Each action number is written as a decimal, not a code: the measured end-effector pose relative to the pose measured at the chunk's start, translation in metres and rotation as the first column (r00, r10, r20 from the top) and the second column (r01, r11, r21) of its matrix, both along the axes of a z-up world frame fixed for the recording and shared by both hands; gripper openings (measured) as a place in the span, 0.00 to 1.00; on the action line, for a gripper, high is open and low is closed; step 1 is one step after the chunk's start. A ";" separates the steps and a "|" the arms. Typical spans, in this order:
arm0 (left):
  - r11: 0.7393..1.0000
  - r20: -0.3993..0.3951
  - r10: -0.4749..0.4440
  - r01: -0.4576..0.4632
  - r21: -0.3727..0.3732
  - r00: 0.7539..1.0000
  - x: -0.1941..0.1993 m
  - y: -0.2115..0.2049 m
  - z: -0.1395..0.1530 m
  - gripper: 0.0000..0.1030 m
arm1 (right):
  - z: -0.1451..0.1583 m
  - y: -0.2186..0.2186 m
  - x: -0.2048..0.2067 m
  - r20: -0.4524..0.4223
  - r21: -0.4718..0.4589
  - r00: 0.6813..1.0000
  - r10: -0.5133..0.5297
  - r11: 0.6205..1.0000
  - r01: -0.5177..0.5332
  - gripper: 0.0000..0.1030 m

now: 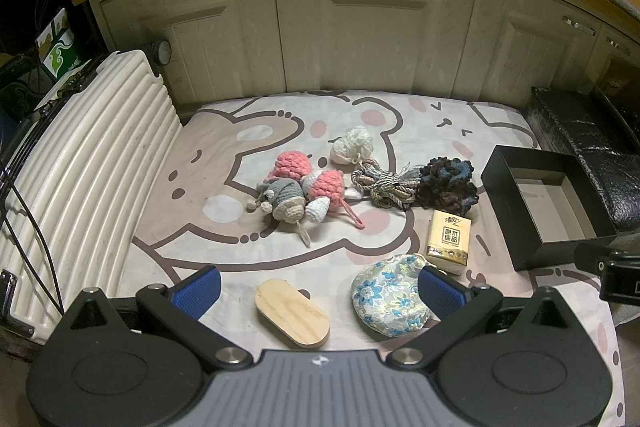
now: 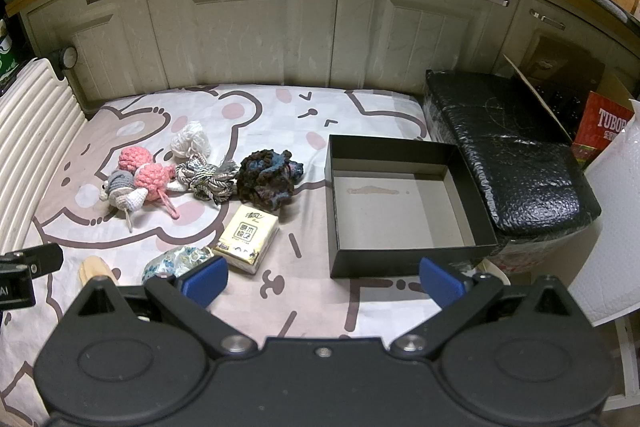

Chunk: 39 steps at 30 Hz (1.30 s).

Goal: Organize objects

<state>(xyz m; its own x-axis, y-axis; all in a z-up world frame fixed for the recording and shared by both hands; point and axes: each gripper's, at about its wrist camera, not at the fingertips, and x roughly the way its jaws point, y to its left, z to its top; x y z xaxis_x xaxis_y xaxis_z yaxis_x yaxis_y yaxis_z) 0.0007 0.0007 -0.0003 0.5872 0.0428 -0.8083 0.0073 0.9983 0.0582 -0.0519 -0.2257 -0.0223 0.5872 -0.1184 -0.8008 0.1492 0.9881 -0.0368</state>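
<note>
Objects lie mid-frame on the cartoon-print sheet (image 1: 224,163): crochet toys (image 1: 298,193), tissue pack (image 2: 247,233), floral pouch (image 1: 388,301). Your black box (image 2: 404,203) sits empty at right. Your left gripper (image 1: 318,291) and right gripper (image 2: 323,281) both gape wide, holding nothing.

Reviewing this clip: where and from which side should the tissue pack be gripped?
Probably from above, closing across the two long sides of the tissue pack. It lies flat on the bear-print sheet, printed face up, so the narrow width fits between open jaws. Its near end lies close to the floral pouch, so grip mid-length. The right gripper is open and sits nearer the black box.
</note>
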 end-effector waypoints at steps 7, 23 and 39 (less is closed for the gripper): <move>1.000 0.000 0.000 0.000 0.000 1.000 0.000 0.000 0.000 1.00 | 0.000 0.000 0.000 -0.001 0.000 1.000 -0.001 1.000 0.001 1.00; 1.000 0.025 0.004 -0.004 -0.007 1.000 -0.003 -0.010 0.001 1.00 | 0.003 -0.003 -0.003 0.014 0.002 1.000 -0.006 1.000 0.006 1.00; 1.000 0.140 0.013 -0.012 -0.011 0.990 0.015 -0.001 0.047 1.00 | 0.036 0.002 0.017 0.089 -0.013 0.996 0.030 0.999 -0.029 1.00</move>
<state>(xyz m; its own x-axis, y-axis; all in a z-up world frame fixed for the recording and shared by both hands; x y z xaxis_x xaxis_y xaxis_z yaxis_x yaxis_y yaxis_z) 0.0156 -0.0005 0.0463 0.6944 0.0432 -0.7183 -0.0126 0.9988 0.0479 -0.0352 -0.2235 0.0136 0.6596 -0.1096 -0.7436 0.1235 0.9917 -0.0366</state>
